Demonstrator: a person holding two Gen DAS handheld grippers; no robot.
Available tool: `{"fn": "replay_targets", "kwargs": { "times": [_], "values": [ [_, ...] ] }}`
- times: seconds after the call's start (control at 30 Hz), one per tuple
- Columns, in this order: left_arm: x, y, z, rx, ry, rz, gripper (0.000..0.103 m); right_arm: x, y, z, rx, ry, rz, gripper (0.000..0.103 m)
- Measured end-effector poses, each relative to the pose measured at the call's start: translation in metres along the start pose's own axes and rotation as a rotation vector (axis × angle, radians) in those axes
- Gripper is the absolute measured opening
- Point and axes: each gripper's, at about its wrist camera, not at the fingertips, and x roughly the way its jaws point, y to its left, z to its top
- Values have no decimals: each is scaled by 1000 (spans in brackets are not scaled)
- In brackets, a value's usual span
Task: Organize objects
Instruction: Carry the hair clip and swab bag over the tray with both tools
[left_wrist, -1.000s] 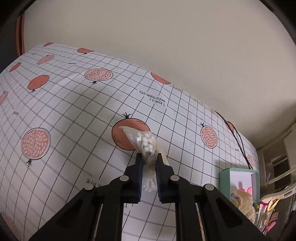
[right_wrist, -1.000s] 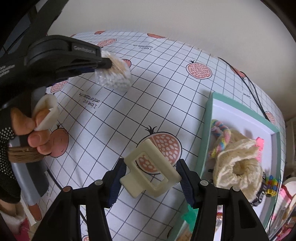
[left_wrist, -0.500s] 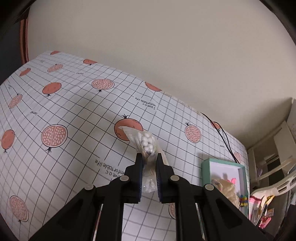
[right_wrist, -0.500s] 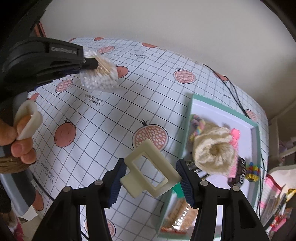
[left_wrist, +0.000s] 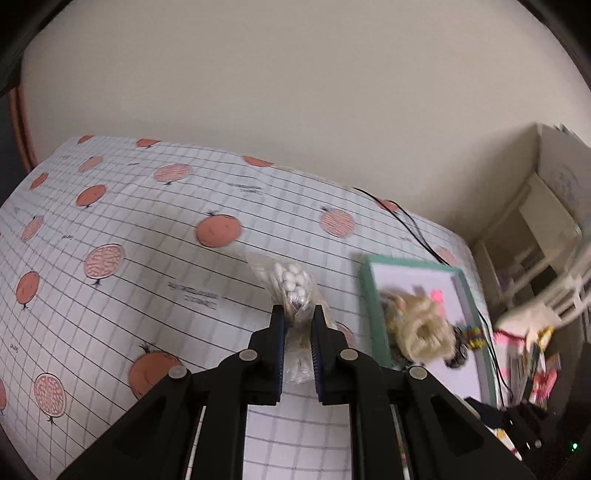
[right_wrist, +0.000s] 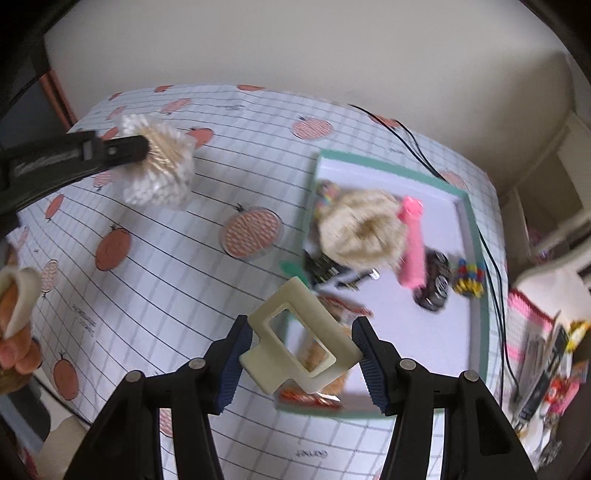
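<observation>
My left gripper (left_wrist: 297, 314) is shut on a clear bag of cotton swabs (left_wrist: 291, 286), held above the table; the same bag of swabs (right_wrist: 159, 173) shows in the right wrist view at the upper left. My right gripper (right_wrist: 301, 343) is shut on a cream rectangular hair claw clip (right_wrist: 299, 339), hanging over the near left edge of the teal-rimmed tray (right_wrist: 476, 236). That tray (left_wrist: 373, 291) lies right of the left gripper. In it lie a cream fluffy scrunchie (right_wrist: 360, 229), a pink comb (right_wrist: 412, 243), a black hair tie (right_wrist: 436, 282) and a multicoloured hair tie (right_wrist: 469, 280).
The table wears a white grid cloth (left_wrist: 147, 258) printed with pomegranates. A black cable (right_wrist: 410, 136) runs along the far edge past the tray. Cluttered items (right_wrist: 546, 373) and shelving (left_wrist: 535, 240) stand off the table's right end. A hand (right_wrist: 16, 325) shows at the left.
Both grippers have risen and swung right, so the tray now sits nearer the middle of both views. The clip hangs over the tray's near left edge. Both grips are unchanged.
</observation>
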Motion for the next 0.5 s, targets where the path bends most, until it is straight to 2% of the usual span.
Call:
{"fn": "replay_targets", "kwargs": {
  "times": [0.23,0.5],
  "values": [
    [-9,-50,-20,97,13,-92,13,7,-42,-24,84,29,-30,59],
    [4,-102,-47,215,65,-135,13,18,-83,-40,167,65,-57,59]
  ]
}}
